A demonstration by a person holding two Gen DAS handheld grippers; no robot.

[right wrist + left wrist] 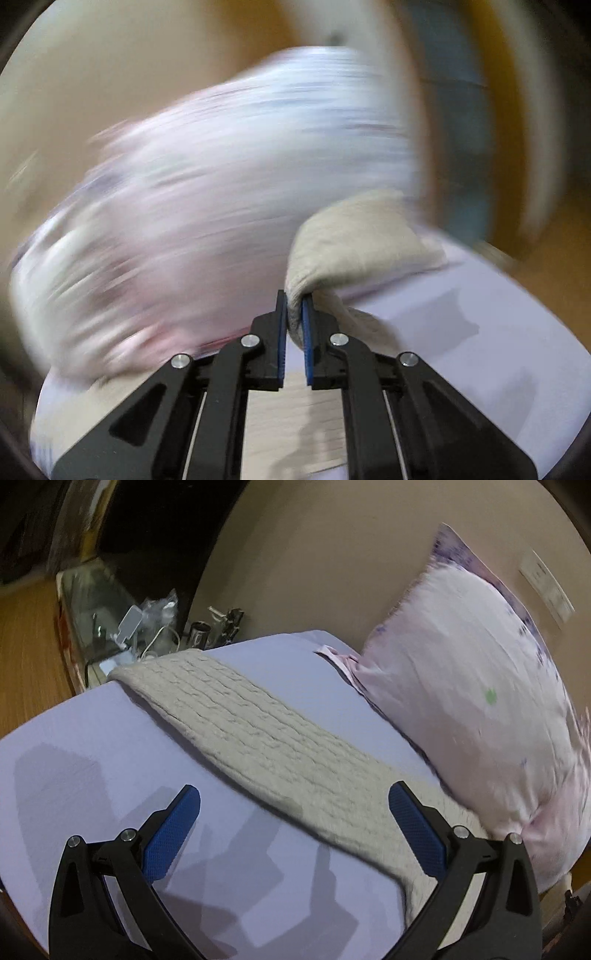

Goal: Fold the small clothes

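My right gripper (pixel 294 308) pinches the soft, floppy knit cloth (pixel 258 734) by its edge near the pillow (pixel 472 686), while my left gripper (pixel 293 805) hangs open.

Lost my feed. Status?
Left gripper open, empty. Right gripper shut on beige knit. Pillow crowding its far edge.

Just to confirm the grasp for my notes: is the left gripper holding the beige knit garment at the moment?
No, the left gripper is wide open above the beige knit garment, its blue pads holding nothing.
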